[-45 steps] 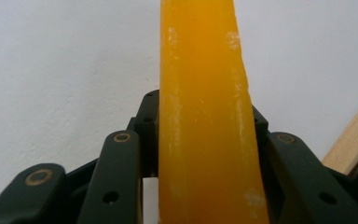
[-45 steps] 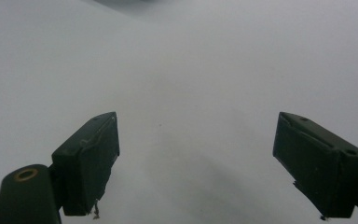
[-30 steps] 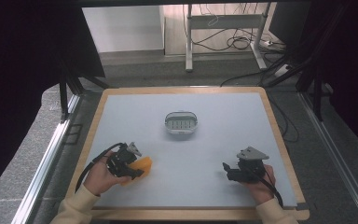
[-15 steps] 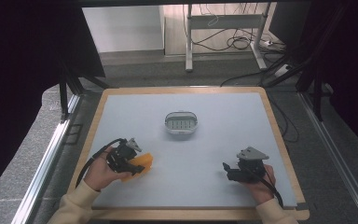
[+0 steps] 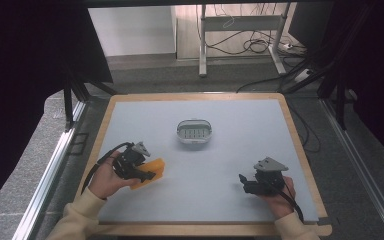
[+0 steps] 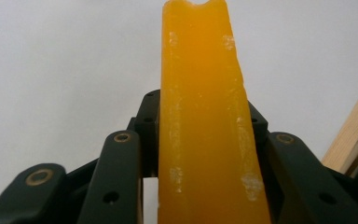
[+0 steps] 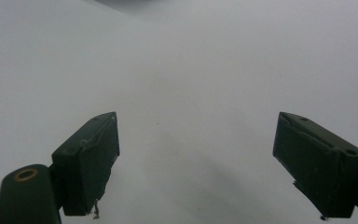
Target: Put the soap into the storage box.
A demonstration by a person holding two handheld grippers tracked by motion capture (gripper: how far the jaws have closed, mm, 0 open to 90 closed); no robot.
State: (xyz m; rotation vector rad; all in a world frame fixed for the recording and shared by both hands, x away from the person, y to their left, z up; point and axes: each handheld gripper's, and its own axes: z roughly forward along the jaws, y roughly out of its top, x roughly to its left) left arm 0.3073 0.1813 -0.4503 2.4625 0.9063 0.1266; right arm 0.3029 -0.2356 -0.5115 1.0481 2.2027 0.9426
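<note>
Left gripper (image 5: 147, 175) pinches an orange block (image 5: 150, 171), seemingly touching the grey tabletop (image 5: 230, 160); right gripper (image 7: 196, 163) spread.

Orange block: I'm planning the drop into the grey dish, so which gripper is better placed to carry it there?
Left. The left gripper is shut on the orange block; the right gripper is open and empty, no nearer the dish.

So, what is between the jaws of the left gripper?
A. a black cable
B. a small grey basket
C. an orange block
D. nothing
C: in the left gripper view the orange block stands clamped between the two black jaws of the left gripper.
</note>
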